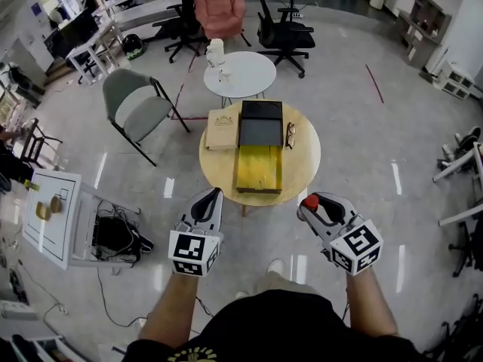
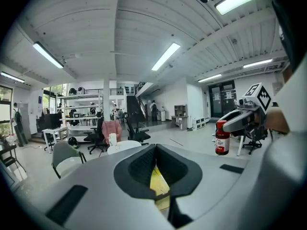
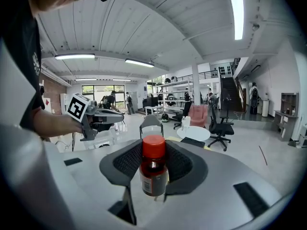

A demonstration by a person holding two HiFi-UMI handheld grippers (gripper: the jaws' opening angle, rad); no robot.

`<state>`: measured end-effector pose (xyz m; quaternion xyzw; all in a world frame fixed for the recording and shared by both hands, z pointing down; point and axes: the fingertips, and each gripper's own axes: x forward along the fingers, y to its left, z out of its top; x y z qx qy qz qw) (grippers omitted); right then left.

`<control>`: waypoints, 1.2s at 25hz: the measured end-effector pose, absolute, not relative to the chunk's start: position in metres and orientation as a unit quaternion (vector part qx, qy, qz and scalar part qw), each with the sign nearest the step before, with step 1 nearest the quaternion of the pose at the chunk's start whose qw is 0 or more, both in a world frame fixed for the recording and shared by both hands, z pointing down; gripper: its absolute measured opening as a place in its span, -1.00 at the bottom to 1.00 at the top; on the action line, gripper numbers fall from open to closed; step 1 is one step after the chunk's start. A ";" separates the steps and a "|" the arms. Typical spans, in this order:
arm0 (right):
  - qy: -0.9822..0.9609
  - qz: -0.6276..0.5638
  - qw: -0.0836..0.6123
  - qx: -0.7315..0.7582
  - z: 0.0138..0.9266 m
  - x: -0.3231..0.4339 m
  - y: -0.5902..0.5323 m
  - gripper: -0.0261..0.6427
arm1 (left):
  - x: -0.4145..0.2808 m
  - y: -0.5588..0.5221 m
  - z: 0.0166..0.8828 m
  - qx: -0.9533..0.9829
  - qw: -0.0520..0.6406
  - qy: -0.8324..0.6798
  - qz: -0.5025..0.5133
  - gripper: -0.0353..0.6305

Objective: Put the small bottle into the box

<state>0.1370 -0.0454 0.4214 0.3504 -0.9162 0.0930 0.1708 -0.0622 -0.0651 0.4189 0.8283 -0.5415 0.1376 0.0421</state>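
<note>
1. Nearest, the person's two forearms hold the grippers side by side above the floor, short of the round wooden worktop (image 1: pixel 303 164)
2. The right gripper (image 1: pixel 308 204) has its jaws clamped on the small bottle (image 3: pixel 153 169), which stands upright, gripped at its top by the red cap; its brown labelled body hangs below the pads
3. The left gripper (image 1: pixel 214 196) carries nothing; its jaws are drawn together, with only a thin slit between the pads (image 2: pixel 142 164)
4. The two grippers are well apart, and both point towards the worktop
5. On the worktop's near side lies a yellow wooden slab (image 1: pixel 257 169), its far edge against the box (image 1: pixel 260 133)
6. The box is dark and open, with a black lid-like panel (image 1: pixel 261 111) at its far edge; the bottle is well short of it, in the right jaws
7. A flat tan case (image 1: pixel 221 129) lies just left of the box, and a pair of glasses (image 1: pixel 290 135) just right of it
8. Beyond stand a white round table (image 1: pixel 245 78) and a grey chair (image 1: pixel 136 105)
</note>
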 end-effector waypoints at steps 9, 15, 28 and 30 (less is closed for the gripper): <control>-0.932 0.085 0.151 0.319 0.417 0.146 -0.082 -0.46 | -0.064 -0.075 0.400 0.799 0.031 -0.585 0.137 -0.84; -0.936 0.081 0.143 0.313 0.408 0.151 -0.096 -0.46 | -0.058 -0.076 0.389 0.793 0.018 -0.593 0.138 -0.84; -0.931 0.080 0.140 0.326 0.403 0.145 -0.112 -0.46 | -0.054 -0.103 0.378 0.811 -0.003 -0.570 0.129 -0.84; -0.931 0.080 0.142 0.327 0.405 0.138 -0.115 -0.46 | -0.058 -0.108 0.378 0.813 -0.007 -0.567 0.130 -0.84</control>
